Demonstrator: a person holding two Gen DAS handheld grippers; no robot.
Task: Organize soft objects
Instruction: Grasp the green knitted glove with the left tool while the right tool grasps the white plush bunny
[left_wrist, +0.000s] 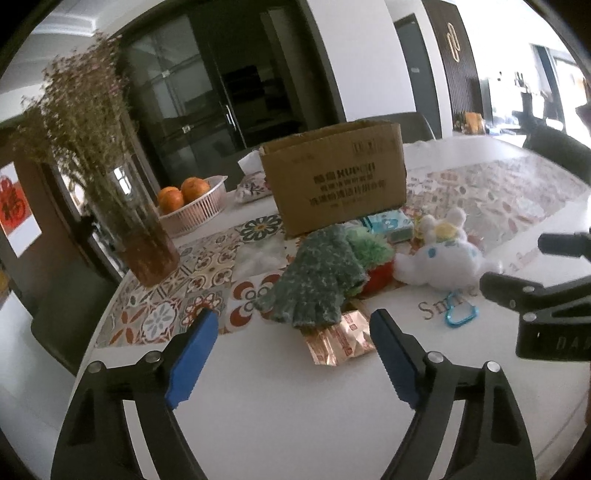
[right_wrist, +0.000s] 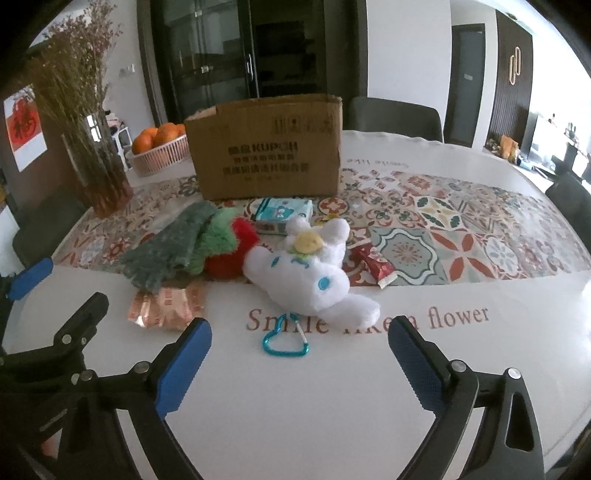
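Gaping right claw (right_wrist: 299, 354) faces white, blue-eyed plush bunny (right_wrist: 314, 277).

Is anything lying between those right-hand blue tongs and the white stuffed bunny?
Only a small blue heart-shaped clip lies on the table between the open right tongs and the white bunny. It is flat and appears attached to the toy, so it probably won't block a grab.

The cardboard box (right_wrist: 267, 147) stands on the table (right_wrist: 332, 406). Just in front of it lie a tissue pack (right_wrist: 282, 214), a green glove (right_wrist: 170, 245), a red-and-green plush (right_wrist: 231, 245) and a white plush (right_wrist: 314, 273). Nearer the camera, the right gripper (right_wrist: 299, 354) hangs wide apart above a blue carabiner (right_wrist: 285, 338).
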